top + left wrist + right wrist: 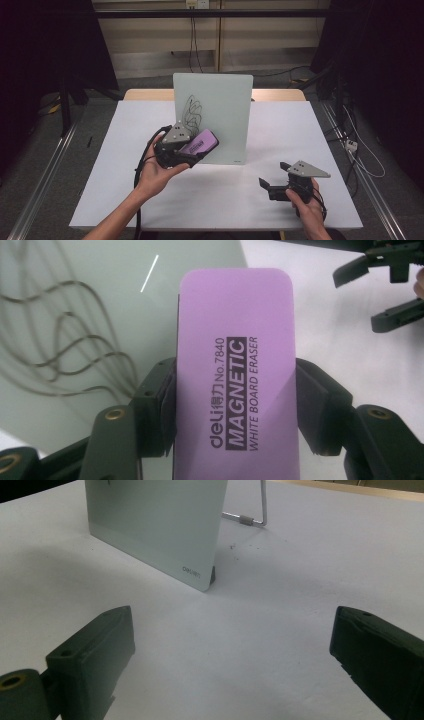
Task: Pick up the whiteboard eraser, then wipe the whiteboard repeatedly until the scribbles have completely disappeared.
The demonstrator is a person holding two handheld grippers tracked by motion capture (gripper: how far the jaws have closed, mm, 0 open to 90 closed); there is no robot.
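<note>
High view: the eraser (199,142) was clamped in the left gripper (192,149) before the scribble (192,112) on the board (220,110), perhaps touching, while the right gripper (272,187) was rested open; flat, even strokes would be needed.

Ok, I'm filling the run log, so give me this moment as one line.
left tongs: shut on purple eraser | whiteboard: upright, scribbled | right tongs: open, empty, low over table
</note>
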